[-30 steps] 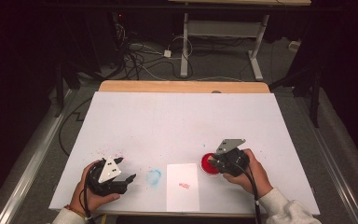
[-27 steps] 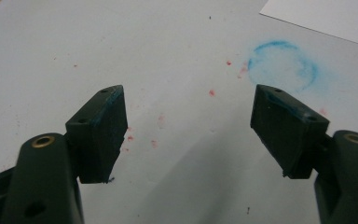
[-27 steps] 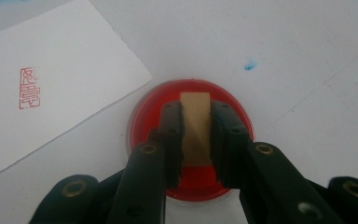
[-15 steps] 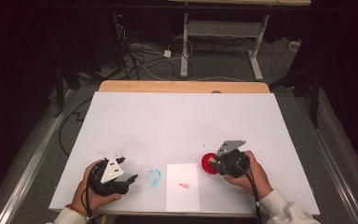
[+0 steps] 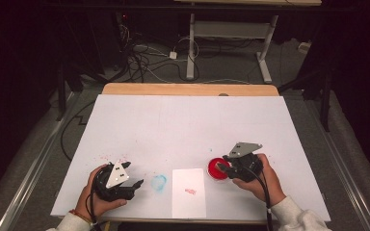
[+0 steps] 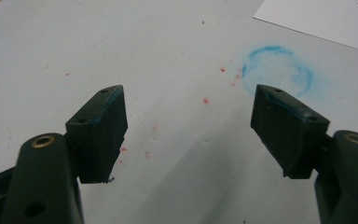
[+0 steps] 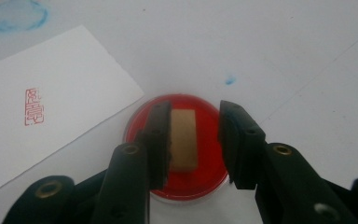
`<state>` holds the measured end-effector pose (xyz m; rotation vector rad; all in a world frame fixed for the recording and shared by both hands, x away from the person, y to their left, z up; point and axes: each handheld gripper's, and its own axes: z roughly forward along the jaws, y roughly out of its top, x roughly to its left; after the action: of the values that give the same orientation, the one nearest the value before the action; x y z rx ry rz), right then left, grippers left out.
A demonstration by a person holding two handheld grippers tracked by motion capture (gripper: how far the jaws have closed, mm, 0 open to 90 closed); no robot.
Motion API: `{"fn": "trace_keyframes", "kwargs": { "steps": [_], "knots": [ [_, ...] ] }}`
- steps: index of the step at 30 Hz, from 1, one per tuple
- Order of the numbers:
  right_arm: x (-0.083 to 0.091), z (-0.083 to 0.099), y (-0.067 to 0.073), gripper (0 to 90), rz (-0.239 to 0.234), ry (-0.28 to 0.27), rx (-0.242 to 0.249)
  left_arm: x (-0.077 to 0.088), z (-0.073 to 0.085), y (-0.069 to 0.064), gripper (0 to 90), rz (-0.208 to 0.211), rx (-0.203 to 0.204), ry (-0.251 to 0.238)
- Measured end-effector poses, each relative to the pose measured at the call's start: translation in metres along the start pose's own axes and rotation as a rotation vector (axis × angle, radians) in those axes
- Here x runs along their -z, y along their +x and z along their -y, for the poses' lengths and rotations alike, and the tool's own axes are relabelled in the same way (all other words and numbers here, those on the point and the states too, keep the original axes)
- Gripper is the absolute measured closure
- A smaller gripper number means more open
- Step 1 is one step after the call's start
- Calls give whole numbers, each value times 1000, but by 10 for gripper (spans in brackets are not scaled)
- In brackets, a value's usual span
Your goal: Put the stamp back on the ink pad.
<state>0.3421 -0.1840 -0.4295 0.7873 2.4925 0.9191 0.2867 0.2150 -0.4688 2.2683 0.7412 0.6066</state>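
- Red ink pad [image 7: 177, 144], round and shallow, sits on the white worktop [image 5: 183, 125] near the front edge, just right of the paper [image 5: 189, 191].
- Tan stamp [image 7: 183, 139], a flat-topped block, stands in the pad, its long side running along the jaws of the right hand-held gripper [image 7: 189, 140].
- Right jaws are apart, one on each side of the stamp. The left jaw looks touching or nearly so; a clear gap shows between the stamp and the right jaw. Not yet clamped.
- Paper already carries one red imprint [image 7: 33, 107]; it lies flat and is not held down.
- Left hand-held gripper [image 6: 189, 135] rests low over the bare worktop, jaws wide apart and holding nothing, with a blue ring smudge [image 6: 278, 70] ahead of it.
- Step in hand, as I judge it: grip the stamp at the pad.
- To do it well: centre the jaws first, so both pads meet the long faces together; closing from one side only would likely push the stamp across the ink or tip it.
- Grip low enough for a firm hold, but keep the jaw tips clear of the ink.
- Close squarely, then lift straight up; a tilted lift may drag the pad along or ink the face unevenly.
- Risk: the pad is light-looking and loose on the worktop, and may shift under a sideways push.
- The left hand-held gripper is free to steady the paper if stamping follows.
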Motion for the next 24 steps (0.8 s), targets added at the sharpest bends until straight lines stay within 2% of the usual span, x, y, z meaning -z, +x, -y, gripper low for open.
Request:
{"fn": "trace_keyframes", "kwargs": {
  "steps": [5,11,17,20,24],
  "knots": [
    [8,-3,-1,624,2,-41,-3,0,0,0,262,1,-1,3],
    [20,-6,-1,560,28,-127,23,0,0,0,263,0,-1,2],
    [29,-6,-1,450,36,-211,40,0,0,0,262,0,-1,3],
    [32,-6,0,393,53,-235,50,0,0,0,262,1,-4,6],
    [35,-7,3,301,99,-257,54,0,0,0,261,0,-4,6]
  ]
}}
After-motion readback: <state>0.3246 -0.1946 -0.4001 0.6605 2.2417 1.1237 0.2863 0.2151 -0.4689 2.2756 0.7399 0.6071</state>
